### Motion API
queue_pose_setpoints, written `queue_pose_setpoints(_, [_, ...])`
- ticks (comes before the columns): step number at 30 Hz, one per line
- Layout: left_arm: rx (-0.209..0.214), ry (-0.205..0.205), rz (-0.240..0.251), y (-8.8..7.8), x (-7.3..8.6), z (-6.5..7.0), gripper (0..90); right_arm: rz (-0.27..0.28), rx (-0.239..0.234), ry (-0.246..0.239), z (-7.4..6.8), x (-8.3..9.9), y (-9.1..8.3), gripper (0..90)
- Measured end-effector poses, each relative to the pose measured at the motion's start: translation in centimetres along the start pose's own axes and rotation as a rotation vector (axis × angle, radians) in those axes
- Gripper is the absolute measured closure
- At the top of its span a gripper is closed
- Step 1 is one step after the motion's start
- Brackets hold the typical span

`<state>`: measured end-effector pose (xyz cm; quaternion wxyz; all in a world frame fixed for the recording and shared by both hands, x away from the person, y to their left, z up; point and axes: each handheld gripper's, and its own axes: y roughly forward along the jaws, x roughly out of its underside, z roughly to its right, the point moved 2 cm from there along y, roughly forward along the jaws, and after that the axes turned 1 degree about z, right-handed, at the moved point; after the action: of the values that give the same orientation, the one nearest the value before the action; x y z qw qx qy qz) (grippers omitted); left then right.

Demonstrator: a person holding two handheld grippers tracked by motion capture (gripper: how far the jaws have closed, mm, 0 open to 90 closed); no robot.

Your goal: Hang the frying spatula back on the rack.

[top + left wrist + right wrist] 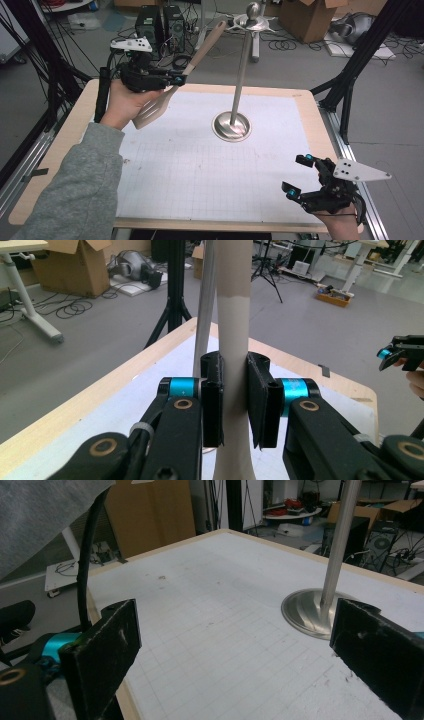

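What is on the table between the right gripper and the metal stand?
Nothing: in the high view, bare mat separates the right gripper from the stand.

Far left above the table [60,150]: spatula [172,85], slanting up toward the stand [239,90] at far centre, perhaps touching its top. Near right: right gripper [298,175].

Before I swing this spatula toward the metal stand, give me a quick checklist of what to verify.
1. Left gripper clamped on the spatula handle: ok.
2. Spatula lifted clear of the table: ok.
3. Metal stand upright on its round base: ok.
4. Right gripper open, holding nothing, away from the stand: ok.
5. Hanging hooks at the stand's top free: cannot tell.
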<state>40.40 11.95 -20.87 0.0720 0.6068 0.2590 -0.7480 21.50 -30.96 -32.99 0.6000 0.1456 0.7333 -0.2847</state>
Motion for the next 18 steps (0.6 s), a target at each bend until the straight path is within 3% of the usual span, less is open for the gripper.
queue_pose_setpoints(2, [0.005, -0.017, 0.012, 0.1, 0.0, 0.0, 77.8, 0.002, 0.002, -0.005, 0.0, 0.0, 0.0, 5.0])
queue_pose_setpoints(18, [0.012, -0.021, -0.008, 1.2, 0.2, 0.0, 77.8, -0.001, 0.007, -0.003, 0.0, 0.0, -0.2, 5.0])
